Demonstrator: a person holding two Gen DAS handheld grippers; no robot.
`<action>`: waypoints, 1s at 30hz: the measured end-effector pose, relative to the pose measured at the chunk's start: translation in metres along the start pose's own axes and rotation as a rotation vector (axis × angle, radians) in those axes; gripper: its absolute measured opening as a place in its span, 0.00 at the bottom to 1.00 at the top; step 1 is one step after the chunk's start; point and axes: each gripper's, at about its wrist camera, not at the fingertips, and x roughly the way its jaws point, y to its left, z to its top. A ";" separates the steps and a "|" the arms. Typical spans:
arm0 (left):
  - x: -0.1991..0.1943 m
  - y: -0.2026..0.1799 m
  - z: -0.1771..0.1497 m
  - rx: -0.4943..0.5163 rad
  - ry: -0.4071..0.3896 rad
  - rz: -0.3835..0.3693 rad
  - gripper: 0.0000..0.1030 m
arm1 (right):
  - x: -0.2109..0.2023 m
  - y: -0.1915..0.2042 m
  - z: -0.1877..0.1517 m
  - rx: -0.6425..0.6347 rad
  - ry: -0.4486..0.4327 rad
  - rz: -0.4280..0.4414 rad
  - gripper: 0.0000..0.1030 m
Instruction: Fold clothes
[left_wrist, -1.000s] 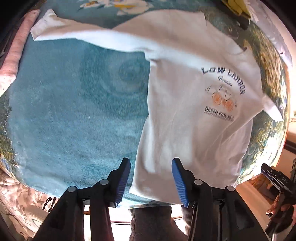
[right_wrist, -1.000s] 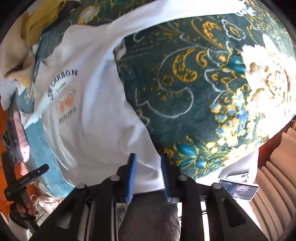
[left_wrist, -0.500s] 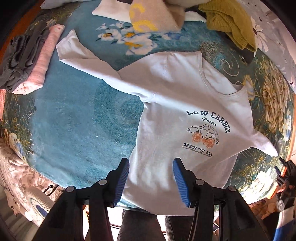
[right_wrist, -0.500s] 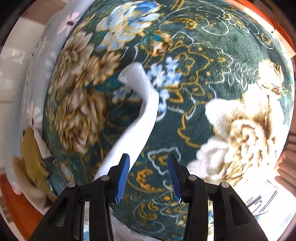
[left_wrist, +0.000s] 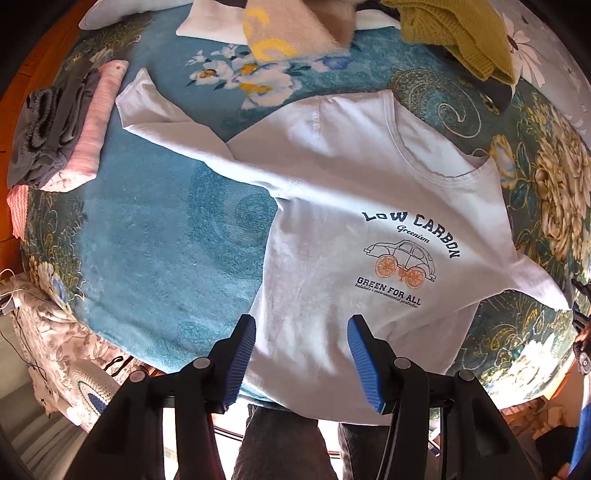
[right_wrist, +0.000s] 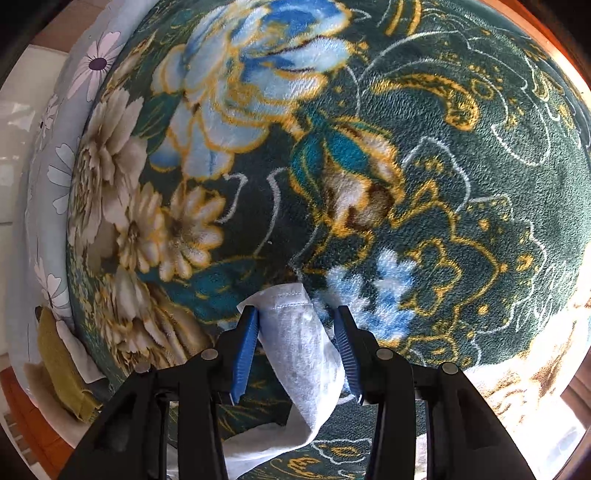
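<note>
While the right gripper (right_wrist: 295, 347) has just been closing around the sleeve cuff (right_wrist: 284, 299) (pads not yet pressing), it could slip free; the left gripper (left_wrist: 301, 360) hangs open.

A bed is covered by a floral plush blanket (left_wrist: 155, 236). On it a white T-shirt (left_wrist: 354, 192) is spread flat, a folded pile (left_wrist: 62, 129) lies left, and unfolded garments (left_wrist: 458, 33) are heaped at the far edge.

white t-shirt (left_wrist: 332, 206) chest print "LOW CARBON", script "Greenism" under it, car line drawing with orange wheels, "GREEN FOR ALL" below, smaller line beneath unreadable
</note>
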 end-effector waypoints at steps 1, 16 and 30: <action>0.000 -0.005 0.002 0.010 0.002 0.001 0.54 | 0.001 0.001 -0.001 -0.005 -0.002 0.002 0.17; -0.004 -0.044 0.002 0.148 -0.024 -0.011 0.54 | -0.059 -0.057 -0.021 0.063 -0.142 0.076 0.04; -0.004 0.016 -0.011 0.016 -0.086 -0.069 0.54 | -0.166 0.092 -0.096 -0.296 -0.324 0.324 0.04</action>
